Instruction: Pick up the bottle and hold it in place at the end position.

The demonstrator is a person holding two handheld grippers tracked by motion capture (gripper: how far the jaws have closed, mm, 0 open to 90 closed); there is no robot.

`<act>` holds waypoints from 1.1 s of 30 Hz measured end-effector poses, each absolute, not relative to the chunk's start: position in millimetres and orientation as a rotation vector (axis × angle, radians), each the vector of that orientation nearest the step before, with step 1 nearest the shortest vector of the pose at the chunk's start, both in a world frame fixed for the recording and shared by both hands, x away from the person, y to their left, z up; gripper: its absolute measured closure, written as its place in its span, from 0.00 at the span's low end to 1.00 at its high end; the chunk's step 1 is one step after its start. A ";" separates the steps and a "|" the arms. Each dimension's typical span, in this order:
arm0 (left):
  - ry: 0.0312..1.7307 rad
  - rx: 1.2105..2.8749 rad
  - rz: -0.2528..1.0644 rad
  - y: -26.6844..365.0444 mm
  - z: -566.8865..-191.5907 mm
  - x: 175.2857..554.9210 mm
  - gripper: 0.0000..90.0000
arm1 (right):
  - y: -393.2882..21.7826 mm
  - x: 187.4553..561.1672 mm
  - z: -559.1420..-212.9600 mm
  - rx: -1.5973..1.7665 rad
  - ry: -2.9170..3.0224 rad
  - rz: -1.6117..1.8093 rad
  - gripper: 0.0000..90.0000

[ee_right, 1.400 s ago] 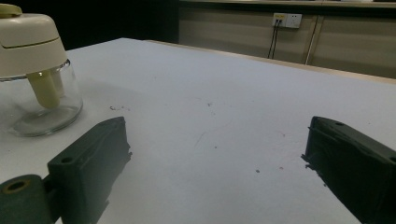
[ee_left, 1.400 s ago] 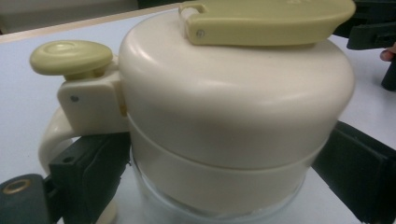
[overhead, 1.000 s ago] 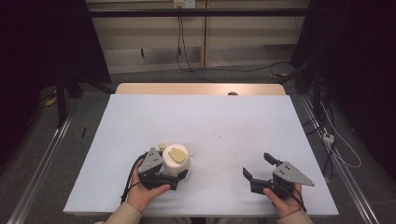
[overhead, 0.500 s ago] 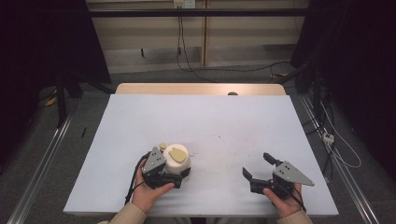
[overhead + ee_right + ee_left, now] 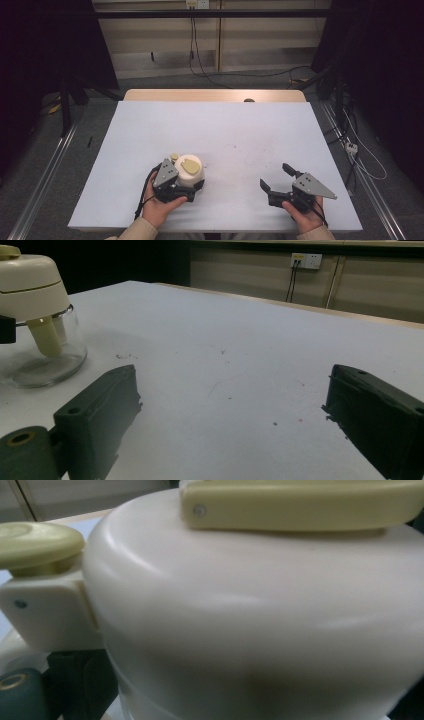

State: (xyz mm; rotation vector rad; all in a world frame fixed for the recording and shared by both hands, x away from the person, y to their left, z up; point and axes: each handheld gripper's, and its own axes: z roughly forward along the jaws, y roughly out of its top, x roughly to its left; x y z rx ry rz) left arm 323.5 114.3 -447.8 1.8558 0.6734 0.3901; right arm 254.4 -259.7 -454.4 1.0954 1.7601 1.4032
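A jar with a cream lid (image 5: pixel 190 170) and a clear glass bowl (image 5: pixel 45 360) stands on the white table (image 5: pixel 225 125) at the near left. A yellow-green crank handle with a round knob (image 5: pixel 174 156) lies on top of the lid. My left gripper (image 5: pixel 187 181) reaches round the lid from the near side. Its jaws have just been closing with the lid (image 5: pixel 250 605) between them, and they sit against its sides. My right gripper (image 5: pixel 275 176) rests at the near right, open with only bare table between its jaws (image 5: pixel 230 405).
Faint dark specks mark the table's middle (image 5: pixel 250 147). A wooden strip (image 5: pixel 215 95) runs behind the table's far edge. Cables trail across the floor beyond it, and a wall socket (image 5: pixel 306 260) sits on the far wall.
The left gripper has edged slightly in on the jar's lid. The jar and the right gripper stay where they were.
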 end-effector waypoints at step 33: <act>0.688 1.793 0.385 117.9 -443.8 327.9 0.06 | -257.9 255.5 -453.5 1.078 1.758 1.411 0.07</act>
